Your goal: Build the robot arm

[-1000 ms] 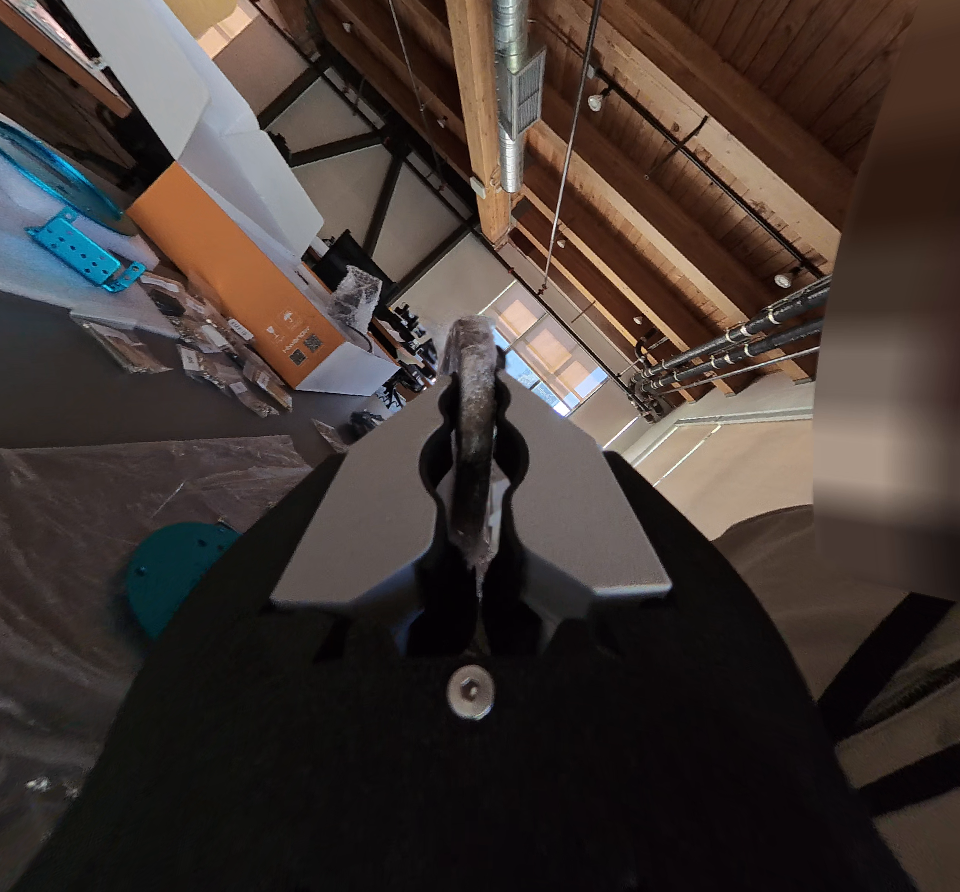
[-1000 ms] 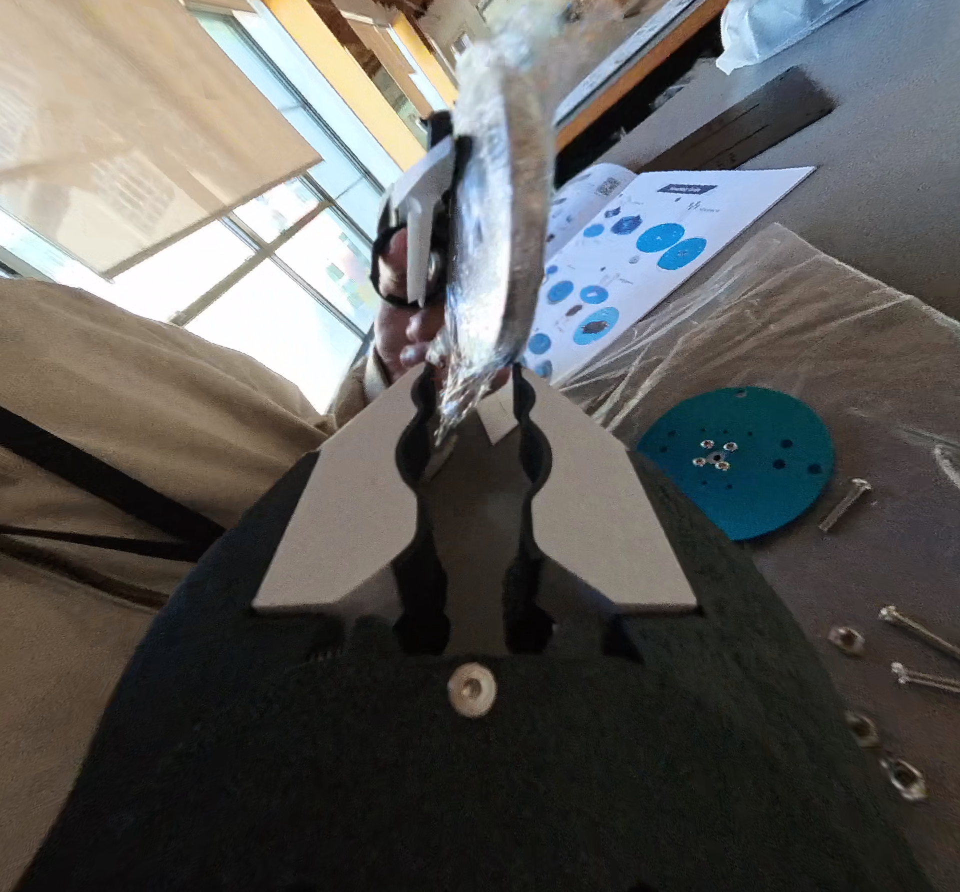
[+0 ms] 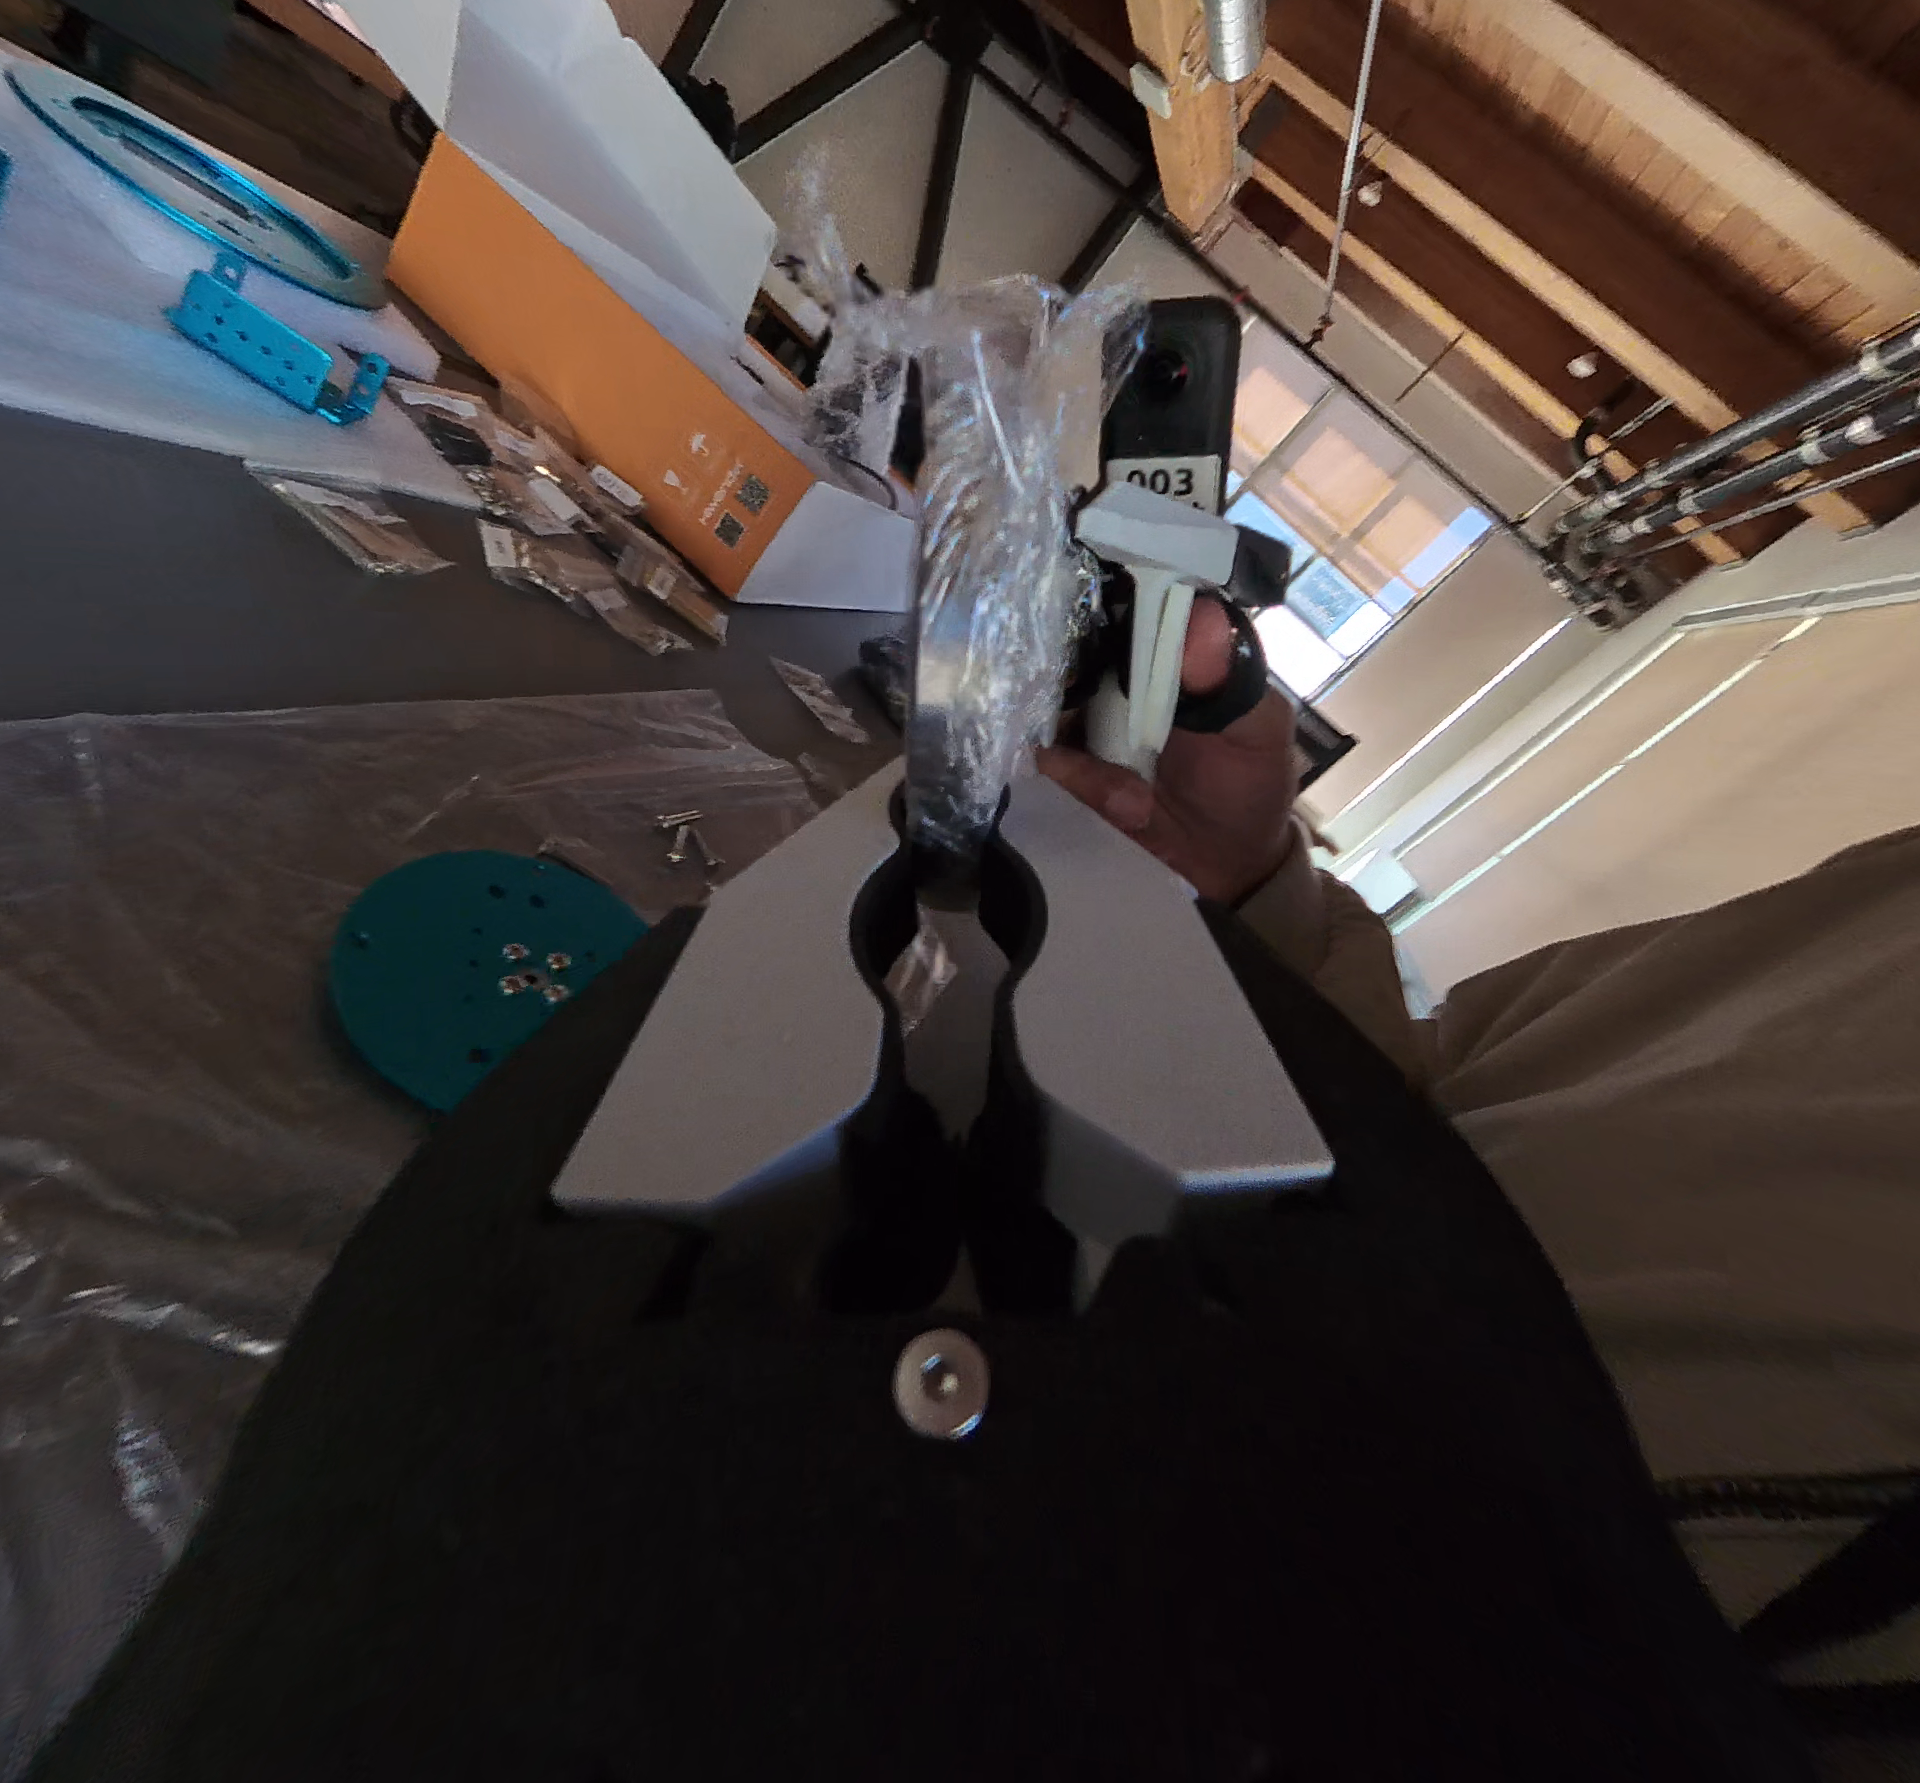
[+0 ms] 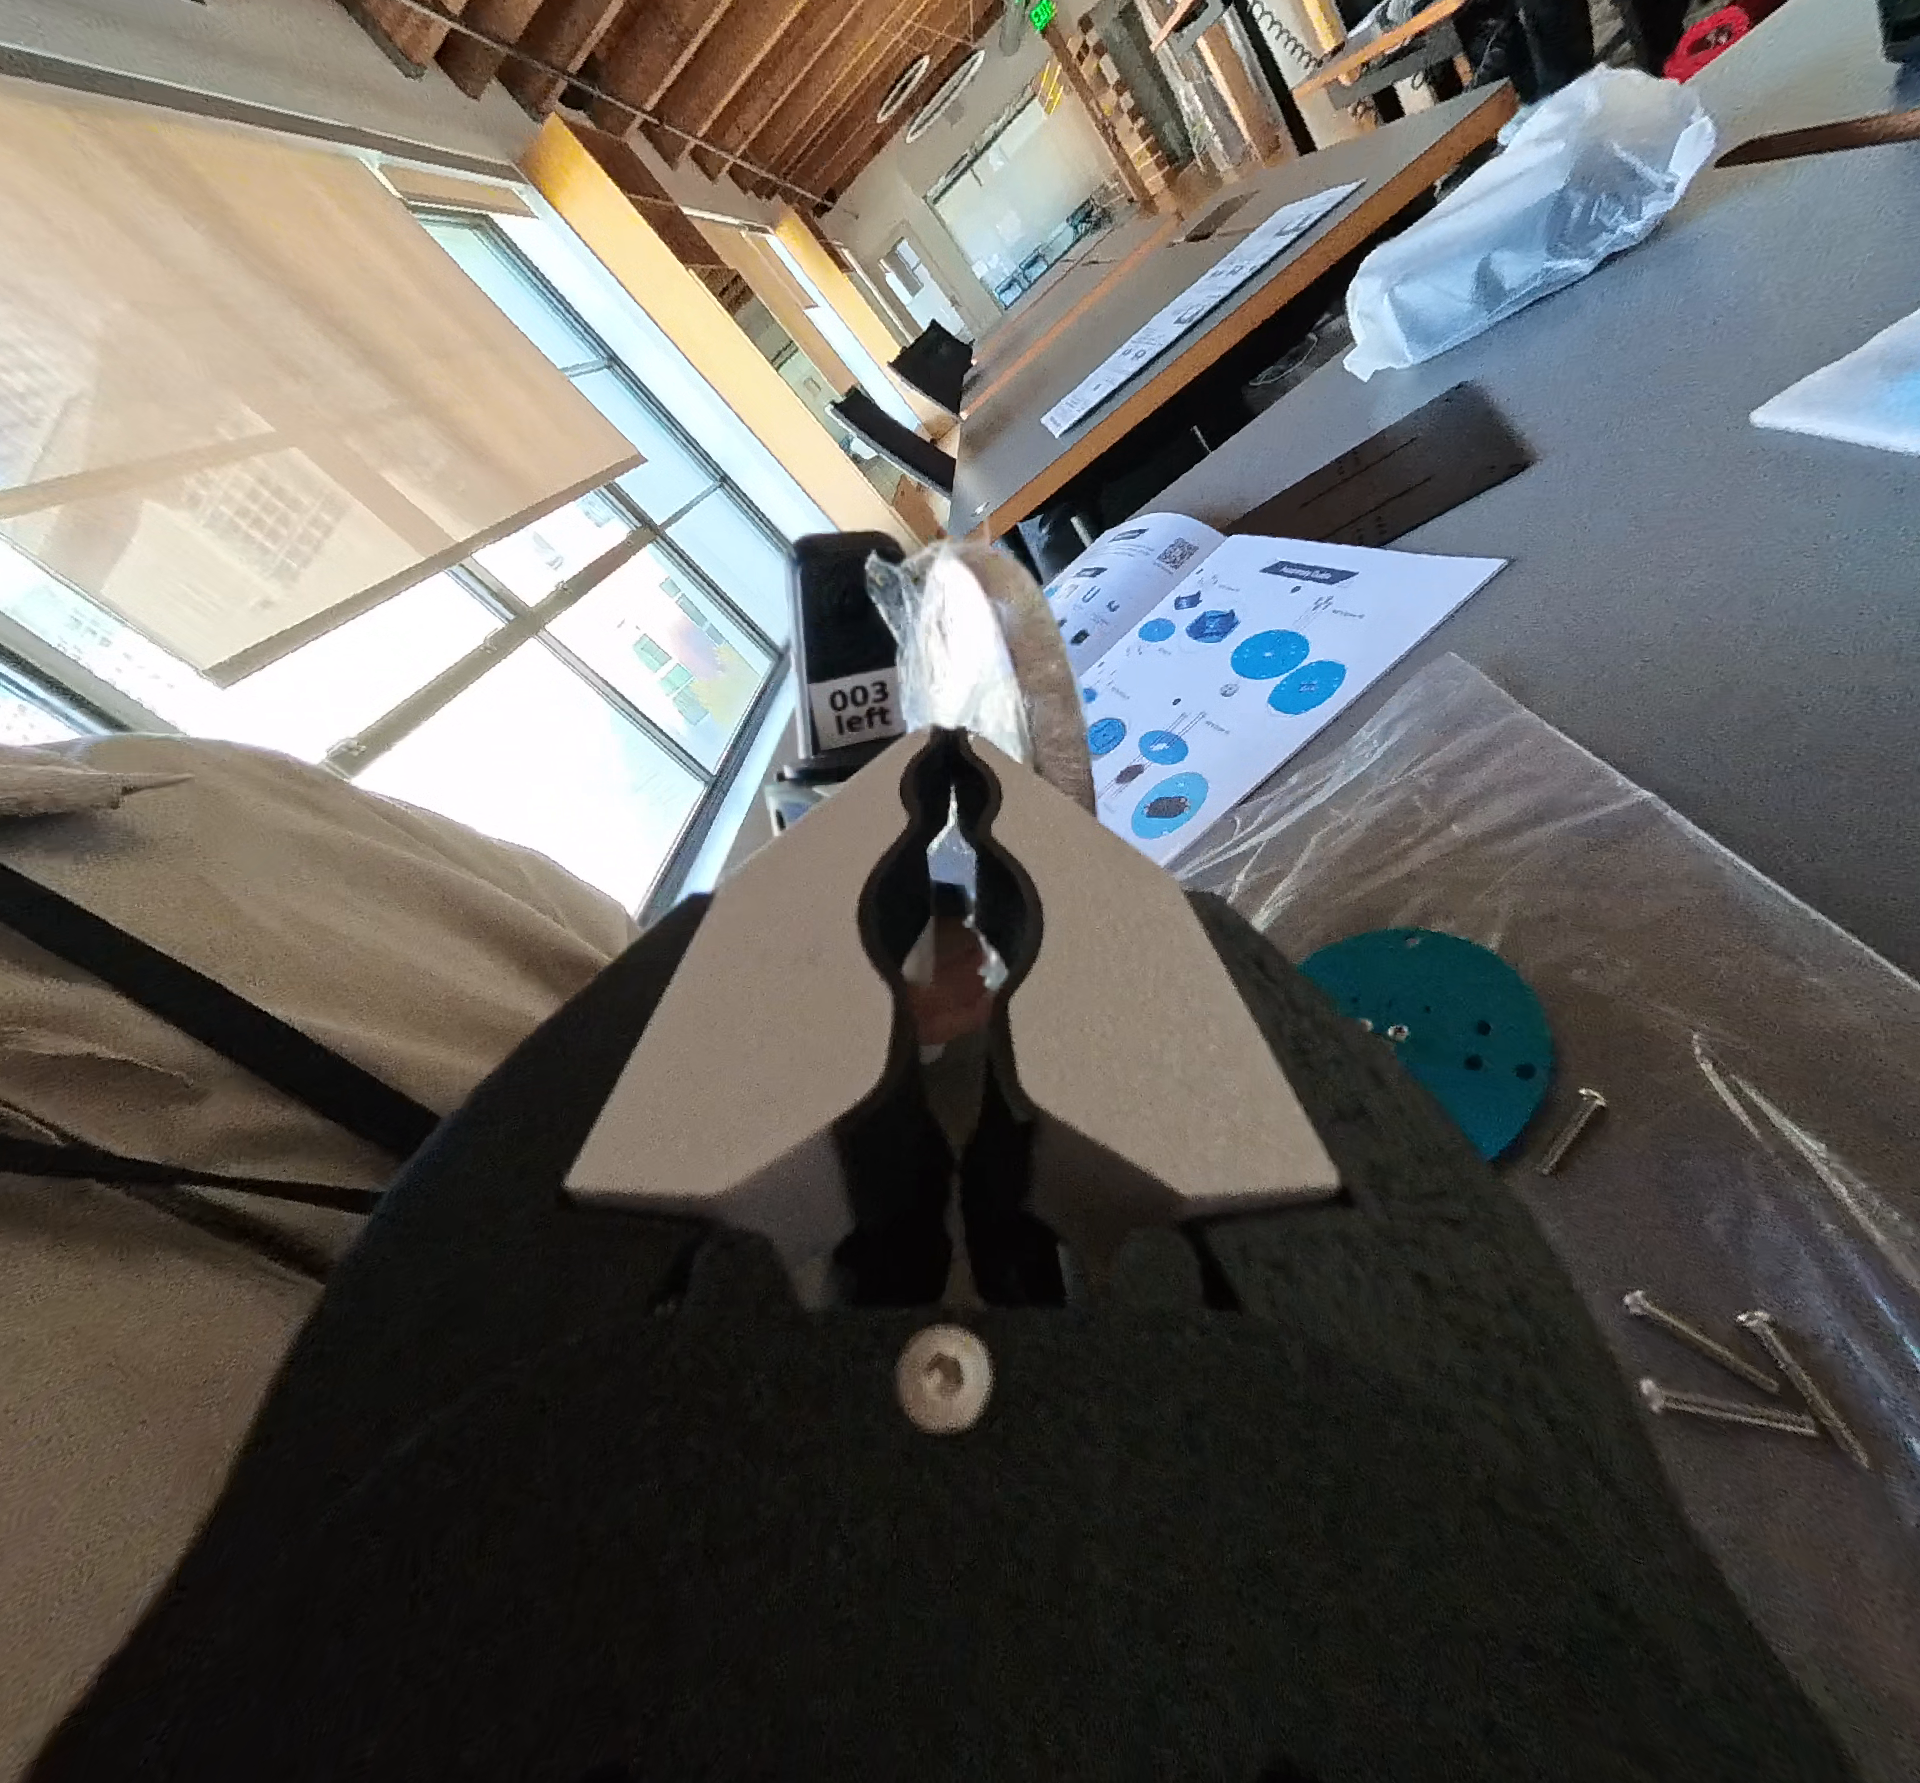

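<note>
Above the teal disc, a film-wrapped ring is pinched by the left gripper; its film is nipped by the right gripper. Stiff, probably slippery; best held by the rim.

Teal disc, drilled with small holes; orange-and-white box; blue bracket; white booklet printed with blue discs; silver screws; grey bench; clear, glinting wrap.

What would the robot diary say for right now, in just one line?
left gripper: shut on wrapped part | right gripper: shut on plastic wrap | teal disc, screws: on table
</note>
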`<state>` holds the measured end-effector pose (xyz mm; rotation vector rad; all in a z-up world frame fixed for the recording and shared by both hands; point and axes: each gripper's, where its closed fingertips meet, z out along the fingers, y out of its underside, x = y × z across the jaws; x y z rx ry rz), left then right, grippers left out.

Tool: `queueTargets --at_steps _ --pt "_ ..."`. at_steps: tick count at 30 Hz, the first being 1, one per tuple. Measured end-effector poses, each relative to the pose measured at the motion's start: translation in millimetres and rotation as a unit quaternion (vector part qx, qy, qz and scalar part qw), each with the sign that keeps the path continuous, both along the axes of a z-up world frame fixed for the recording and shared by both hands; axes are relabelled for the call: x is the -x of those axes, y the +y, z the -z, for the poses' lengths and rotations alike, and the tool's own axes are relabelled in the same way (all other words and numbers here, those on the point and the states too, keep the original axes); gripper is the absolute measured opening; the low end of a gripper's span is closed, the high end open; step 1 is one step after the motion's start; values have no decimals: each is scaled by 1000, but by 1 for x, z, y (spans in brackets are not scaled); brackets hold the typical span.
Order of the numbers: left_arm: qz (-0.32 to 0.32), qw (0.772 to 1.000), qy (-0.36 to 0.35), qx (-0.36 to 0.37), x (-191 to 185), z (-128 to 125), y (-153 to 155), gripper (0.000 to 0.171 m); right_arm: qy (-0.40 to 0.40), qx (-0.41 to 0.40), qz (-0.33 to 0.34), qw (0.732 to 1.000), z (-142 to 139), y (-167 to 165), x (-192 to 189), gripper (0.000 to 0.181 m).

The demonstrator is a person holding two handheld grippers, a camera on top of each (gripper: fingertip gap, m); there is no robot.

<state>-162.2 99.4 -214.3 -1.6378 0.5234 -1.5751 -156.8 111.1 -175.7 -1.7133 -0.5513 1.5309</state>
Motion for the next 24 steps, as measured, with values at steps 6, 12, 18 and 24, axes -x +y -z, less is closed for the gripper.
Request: queueTargets --at_steps 6,12,18,24 --pt "9 997 -61 56 2 0 0 4 -72 -79 68 992 0 3 -17 16" --pt "-11 999 -38 31 1 2 3 3 -212 -192 164 944 14 8 -15 20" --pt "-66 995 45 -56 -2 5 4 4 -242 -194 222 925 25 18 -13 0" --pt "-65 995 33 -61 -1 0 2 3 -98 -83 70 989 19 -9 16 0"
